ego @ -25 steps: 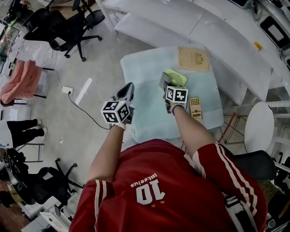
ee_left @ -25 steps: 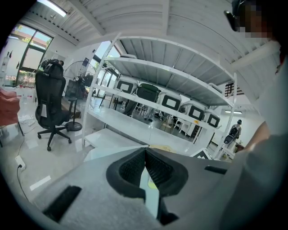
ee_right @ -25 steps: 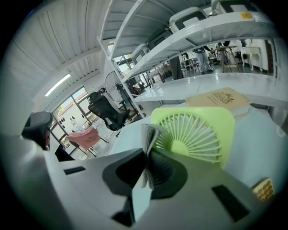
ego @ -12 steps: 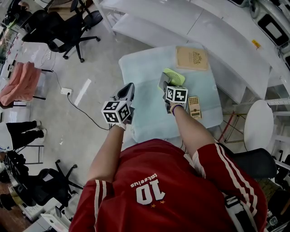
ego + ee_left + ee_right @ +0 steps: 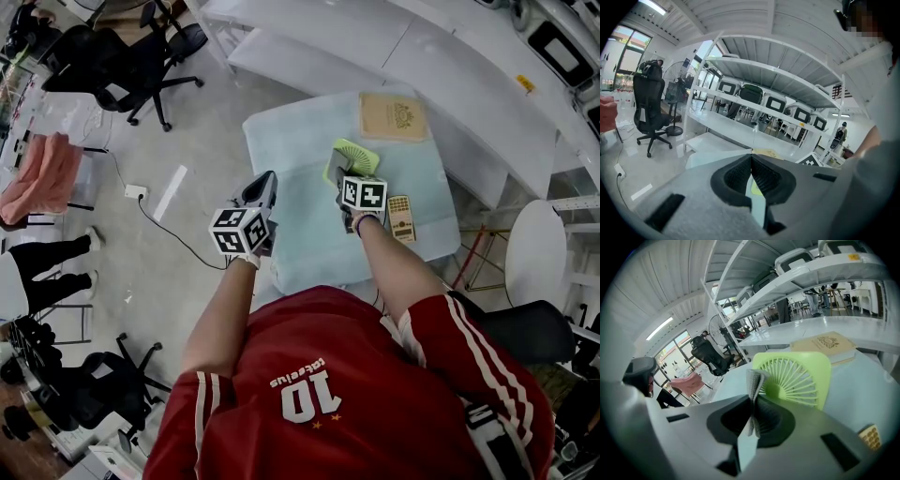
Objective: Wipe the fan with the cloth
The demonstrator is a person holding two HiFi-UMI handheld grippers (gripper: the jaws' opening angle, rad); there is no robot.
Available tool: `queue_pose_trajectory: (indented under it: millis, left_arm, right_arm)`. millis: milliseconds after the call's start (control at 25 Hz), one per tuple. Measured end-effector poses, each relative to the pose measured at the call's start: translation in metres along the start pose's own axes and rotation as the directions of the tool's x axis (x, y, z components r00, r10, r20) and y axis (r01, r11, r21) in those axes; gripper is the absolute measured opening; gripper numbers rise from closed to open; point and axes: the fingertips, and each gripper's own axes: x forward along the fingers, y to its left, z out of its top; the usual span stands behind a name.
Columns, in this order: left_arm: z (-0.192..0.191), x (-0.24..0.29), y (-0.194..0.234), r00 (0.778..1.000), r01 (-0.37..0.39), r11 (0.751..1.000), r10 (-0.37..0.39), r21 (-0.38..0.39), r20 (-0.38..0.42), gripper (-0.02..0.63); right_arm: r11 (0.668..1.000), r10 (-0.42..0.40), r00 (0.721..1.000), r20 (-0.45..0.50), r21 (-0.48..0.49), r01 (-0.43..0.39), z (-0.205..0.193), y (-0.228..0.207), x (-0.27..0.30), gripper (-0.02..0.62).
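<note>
Red shirt (image 5: 319,375) with white 10, white-striped sleeves; grey left gripper (image 5: 268,178) and right gripper (image 5: 334,172), each bearing a black-and-white marker cube (image 5: 239,231)

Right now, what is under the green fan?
The fan sits on the pale blue table cover. The patch directly below is hidden by the fan itself; the right gripper, holding the cloth, masks its near corner.

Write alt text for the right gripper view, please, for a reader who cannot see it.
The right tool is shut on a folded grey cloth, held in front of a light green fan on a pale blue table cover. A tan book lies behind it.
</note>
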Motion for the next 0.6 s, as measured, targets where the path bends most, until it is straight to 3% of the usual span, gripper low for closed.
queue_pose_trajectory:
  millis: [600]
  left_arm:
    - [0.002, 0.01, -0.013, 0.999, 0.04, 0.999, -0.039, 0.018, -0.013, 0.006]
  right_arm:
    - [1.0, -0.016, 1.0, 0.002, 0.012, 0.016, -0.002, -0.01, -0.009, 0.023]
